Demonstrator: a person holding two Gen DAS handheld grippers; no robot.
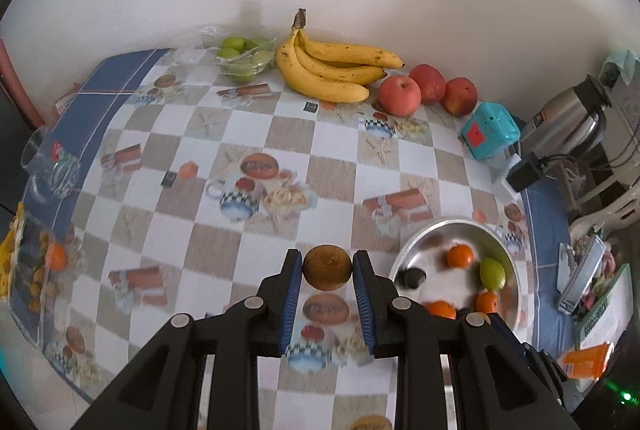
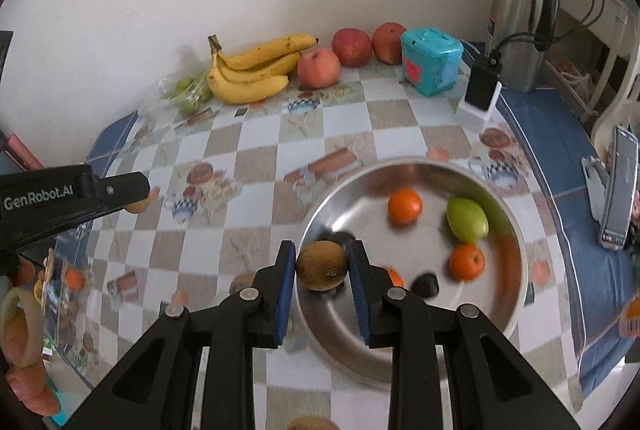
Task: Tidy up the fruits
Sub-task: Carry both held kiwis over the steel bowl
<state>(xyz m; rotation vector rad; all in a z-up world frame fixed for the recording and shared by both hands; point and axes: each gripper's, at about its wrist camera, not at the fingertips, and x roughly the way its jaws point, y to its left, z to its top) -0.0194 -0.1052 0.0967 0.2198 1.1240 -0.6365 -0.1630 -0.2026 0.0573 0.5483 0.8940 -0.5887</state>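
"GenRobot.AI" showed on my left tool, which gripped a kiwi; my right tool clamped another kiwi over the bowl's near rim.

Kiwi between left gripper jaws

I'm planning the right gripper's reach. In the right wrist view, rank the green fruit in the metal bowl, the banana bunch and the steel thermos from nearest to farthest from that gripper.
From the right gripper, which is shut on a kiwi:
1. Green fruit, in the metal bowl, just ahead to the right.
2. Banana bunch, by the back wall, ahead to the left.
3. Steel thermos, far right corner.
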